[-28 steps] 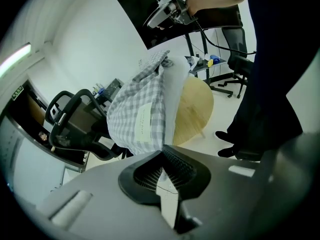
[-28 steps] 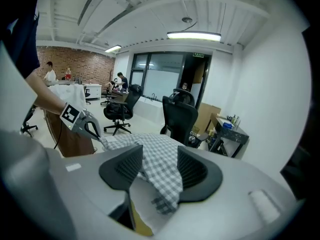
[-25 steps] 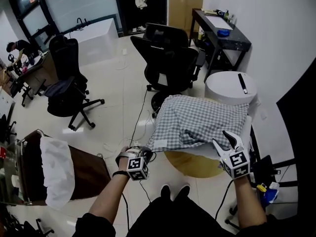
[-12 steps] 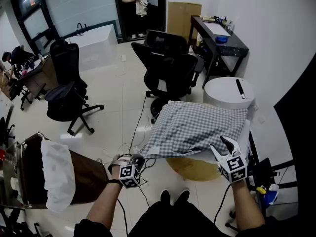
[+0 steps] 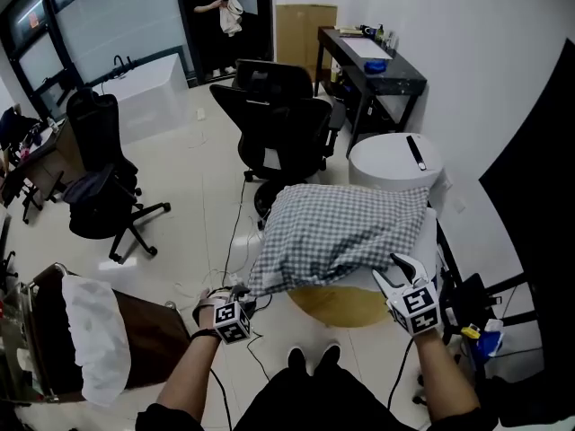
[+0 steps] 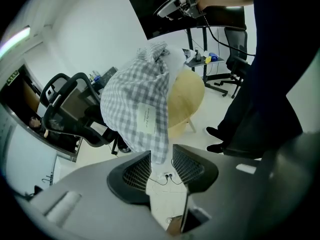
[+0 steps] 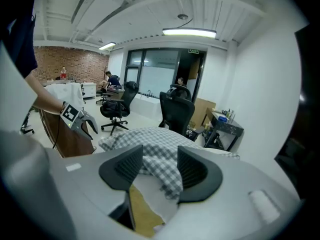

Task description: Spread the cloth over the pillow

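Jaws on left gripper [image 6: 161, 158] have just opened, cloth [image 6: 132, 99] corner hanging between them.

Before me, the cloth [image 5: 337, 227] lay over the pillow [image 5: 431, 236] on a round table [image 5: 346, 305]; an office chair [image 5: 278, 124] stood behind, a drum-shaped side table [image 5: 391, 164] behind-right.

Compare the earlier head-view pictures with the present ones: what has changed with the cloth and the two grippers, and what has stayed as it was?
The left gripper was pulling a corner of the cloth outward. Its jaws have just been opening, and the corner now hangs loose between them. The right gripper stays open beside the pillow, and the cloth still covers the pillow.
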Demonstrator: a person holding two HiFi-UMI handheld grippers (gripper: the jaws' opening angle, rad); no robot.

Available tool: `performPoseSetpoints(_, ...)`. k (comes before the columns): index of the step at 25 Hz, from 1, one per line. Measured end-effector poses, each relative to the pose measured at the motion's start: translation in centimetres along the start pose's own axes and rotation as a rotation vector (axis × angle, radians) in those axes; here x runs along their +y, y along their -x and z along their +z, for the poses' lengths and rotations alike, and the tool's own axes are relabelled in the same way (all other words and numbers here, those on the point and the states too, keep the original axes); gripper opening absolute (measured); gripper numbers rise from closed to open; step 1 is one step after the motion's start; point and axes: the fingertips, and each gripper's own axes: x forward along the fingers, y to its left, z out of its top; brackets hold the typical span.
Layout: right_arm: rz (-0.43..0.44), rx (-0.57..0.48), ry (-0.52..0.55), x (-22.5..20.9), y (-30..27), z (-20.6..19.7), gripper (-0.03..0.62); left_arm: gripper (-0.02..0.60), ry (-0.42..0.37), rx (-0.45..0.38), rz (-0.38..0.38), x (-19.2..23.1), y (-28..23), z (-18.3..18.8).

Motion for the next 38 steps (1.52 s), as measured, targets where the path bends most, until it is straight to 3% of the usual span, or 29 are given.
performPoseSetpoints(5, -0.031, 0.016, -0.009, -1.7, 0.7, -1.2, 0.227, 0.130, -0.032, -0.049, -0.003, 0.4, 0.5, 3.7)
performPoseSetpoints(12, -0.059, 0.050, -0.029, -5.1, 1.3, -3.8, 0.227, 0.129, -0.083, -0.203, 0.018, -0.3, -0.3, 11.9)
performPoseSetpoints(20, -0.017, 0.059, -0.028, -9.2, 1.3, -6.6, 0.227, 0.129, -0.126, -0.274, 0.059, -0.2, -1.2, 21.5)
performPoseSetpoints(27, 0.067, 0.020, -0.007, -12.4, 1.3, -7.4, 0.227, 0.129, -0.156, -0.296, 0.056, -1.6, -3.4, 30.4)
performPoseSetpoints(33, 0.145, -0.009, 0.027, -14.5, 1.5, -8.5, 0.227, 0.130, -0.262, -0.297, 0.128, -2.4, -6.2, 38.7)
performPoseSetpoints(38, 0.189, -0.031, 0.040, -15.7, 2.2, -9.2, 0.227, 0.213, -0.295, -0.242, 0.192, -1.5, -9.0, 42.7)
